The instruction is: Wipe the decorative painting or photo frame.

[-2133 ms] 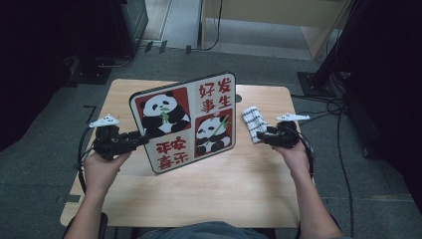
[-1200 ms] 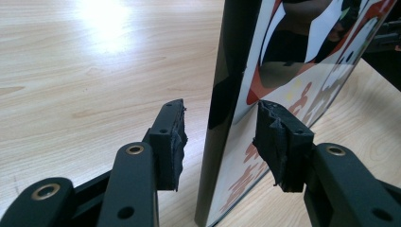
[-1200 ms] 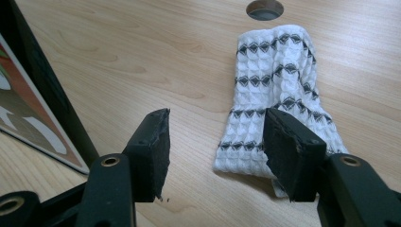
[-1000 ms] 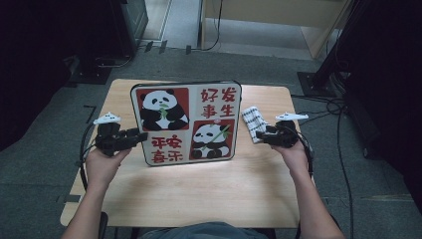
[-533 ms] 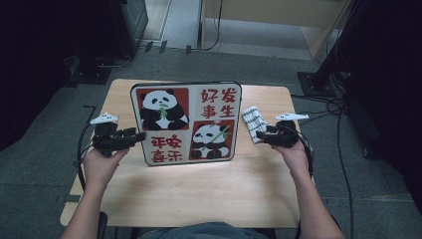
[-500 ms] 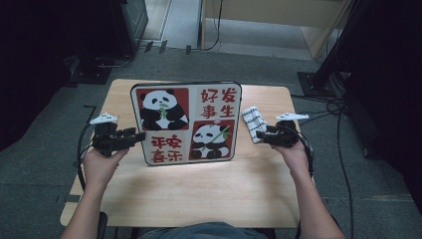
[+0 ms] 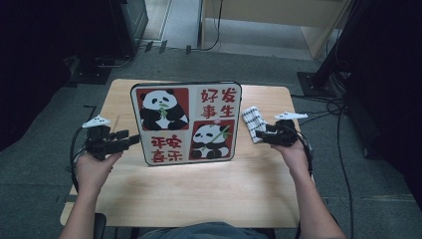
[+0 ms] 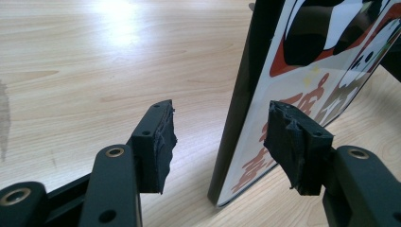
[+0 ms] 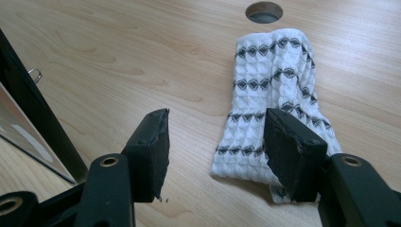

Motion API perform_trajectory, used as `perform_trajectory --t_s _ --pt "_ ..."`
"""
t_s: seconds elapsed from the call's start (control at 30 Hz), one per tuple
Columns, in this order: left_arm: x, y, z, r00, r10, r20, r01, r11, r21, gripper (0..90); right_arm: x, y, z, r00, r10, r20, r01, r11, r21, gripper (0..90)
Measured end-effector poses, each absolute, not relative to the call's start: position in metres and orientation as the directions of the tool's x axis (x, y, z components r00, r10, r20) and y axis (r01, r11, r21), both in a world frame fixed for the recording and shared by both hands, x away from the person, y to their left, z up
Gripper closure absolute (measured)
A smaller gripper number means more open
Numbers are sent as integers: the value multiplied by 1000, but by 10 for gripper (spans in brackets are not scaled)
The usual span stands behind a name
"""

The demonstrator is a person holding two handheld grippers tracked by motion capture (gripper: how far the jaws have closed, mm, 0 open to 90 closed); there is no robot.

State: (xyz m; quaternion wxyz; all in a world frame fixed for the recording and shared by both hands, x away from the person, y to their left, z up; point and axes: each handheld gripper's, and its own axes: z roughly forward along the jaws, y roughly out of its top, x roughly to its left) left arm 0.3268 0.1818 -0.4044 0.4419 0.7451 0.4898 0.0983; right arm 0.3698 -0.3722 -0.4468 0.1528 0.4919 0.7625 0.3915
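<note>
Between my left gripper's [image 8: 220,142] jaws, which have just been opening and now stand wide, the panda board's [image 7: 186,122] edge sits untouched. The board looks set down mid-table, toward the far edge. My right gripper [image 9: 215,146] gapes beside the folded cloth [image 9: 274,104] near the right edge, ungrasped. One board, one cloth.

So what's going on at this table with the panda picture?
A person holds a gripper in each hand. The left gripper has just been opening its jaws; the panda board edge sits between them, untouched, and the board stands on the table. The right gripper is open over a folded cloth beside the board.
</note>
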Motion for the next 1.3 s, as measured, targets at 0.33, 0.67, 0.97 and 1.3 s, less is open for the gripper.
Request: perform_trajectory --t_s 0.33,0.67,0.97,1.3 --pt "324 195 -406 464 842 -274 646 -110 755 423 373 -370 -448 -473 868 150 629 213 748 424" --pt "331 203 -411 439 856 -274 658 -99 747 427 373 -372 -448 -471 870 146 629 215 747 414" --pt "337 202 -419 443 866 -232 657 -137 741 466 371 -374 -448 -466 873 143 628 213 748 414" --pt "338 198 -420 476 863 -167 615 -191 765 494 370 -377 -448 -455 878 149 635 203 745 414"
